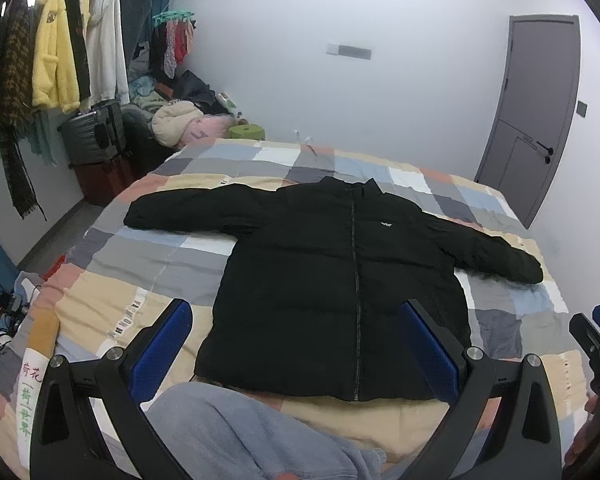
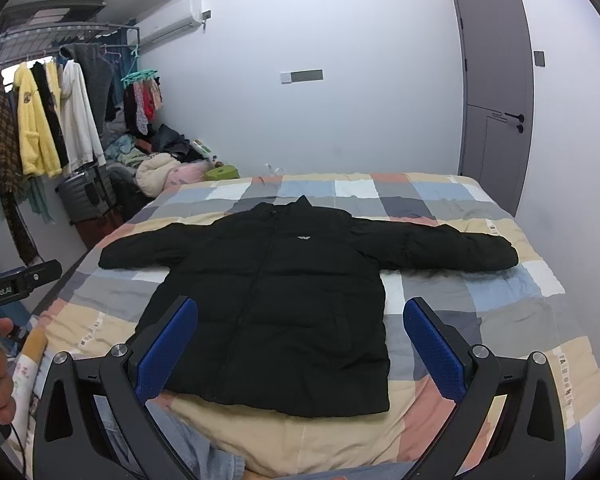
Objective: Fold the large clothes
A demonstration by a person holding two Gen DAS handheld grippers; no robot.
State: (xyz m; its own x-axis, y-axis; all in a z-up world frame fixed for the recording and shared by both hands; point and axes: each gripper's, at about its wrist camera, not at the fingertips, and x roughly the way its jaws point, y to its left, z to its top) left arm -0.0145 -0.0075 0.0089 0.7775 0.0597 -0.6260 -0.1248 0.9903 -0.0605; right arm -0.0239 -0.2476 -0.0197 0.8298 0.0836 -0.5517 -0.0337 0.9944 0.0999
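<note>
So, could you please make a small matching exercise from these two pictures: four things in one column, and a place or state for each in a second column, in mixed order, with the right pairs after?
Things:
1. black jacket
2. yellow fleece robe
3. grey door
4. left gripper

Places or states:
A. shut, in the wall beyond the bed's right side
B. open, holding nothing
C. spread flat on the patchwork bedcover, zipped, sleeves out to both sides
D. hanging on the clothes rail at left

Pairs: 1-C, 2-D, 3-A, 4-B
</note>
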